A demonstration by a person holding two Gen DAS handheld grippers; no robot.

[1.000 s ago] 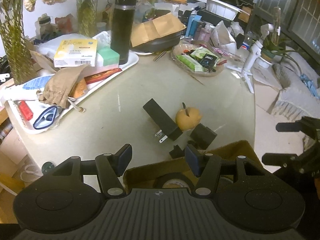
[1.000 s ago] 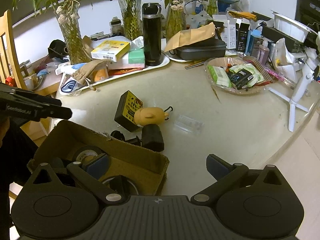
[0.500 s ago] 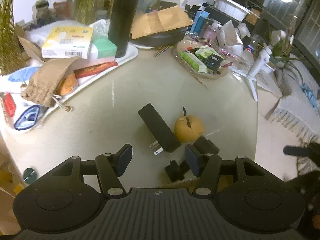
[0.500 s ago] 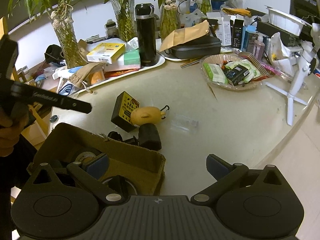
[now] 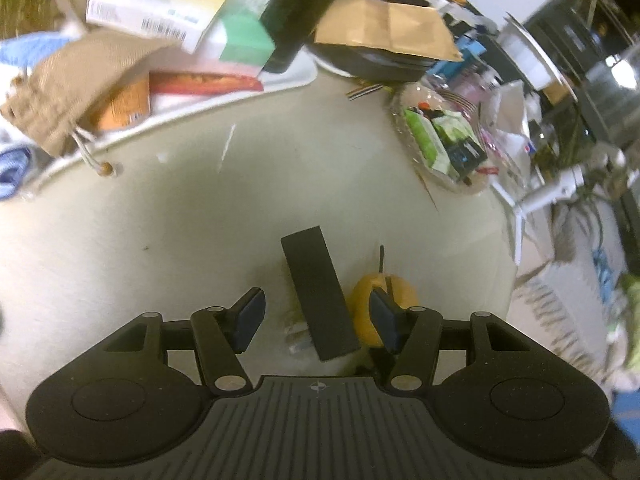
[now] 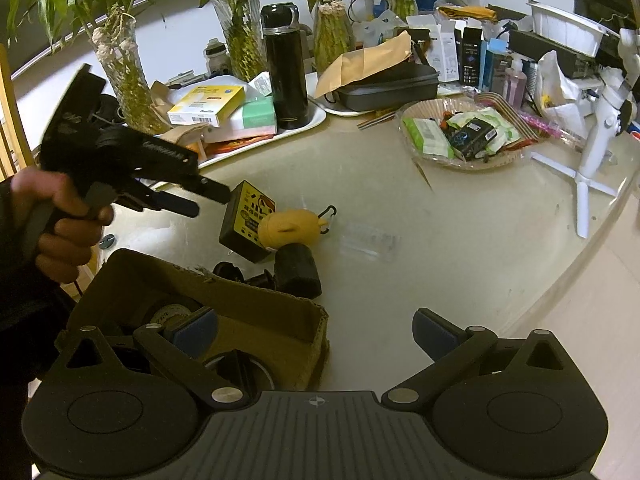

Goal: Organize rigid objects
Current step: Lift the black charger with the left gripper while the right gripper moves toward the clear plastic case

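- Your left gripper [image 5: 316, 316] hangs low over the pale round desk [image 5: 168, 216] with its blue-padded fingers [image 5: 249, 314] spread apart and holding nothing
- The flat black rectangular power adapter [image 5: 318, 292] lies between those fingers, tilted, touching neither pad as far as you can see
- The yellow rounded toy with a black clip [image 5: 384, 304] sits just beside the adapter, partly hidden behind your left gripper's right-hand finger
- From the right wrist view the same adapter [image 6: 246, 220] shows its yellow label and leans against the yellow toy [image 6: 290, 226]; your left gripper [image 6: 208, 196] points at it from the left, held in your hand [image 6: 66, 220]
- A black cylindrical piece [image 6: 298, 272] lies just in front of the toy, next to the torn rim of the brown cardboard box [image 6: 256, 312]
- The box holds a roll of tape [image 6: 168, 314], partly hidden
- Your right gripper [image 6: 316, 332] hovers over the box's near corner, fingers [image 6: 434, 332] wide apart and empty
- A white tray [image 6: 316, 118] with a tall black flask [image 6: 286, 76] stands well behind
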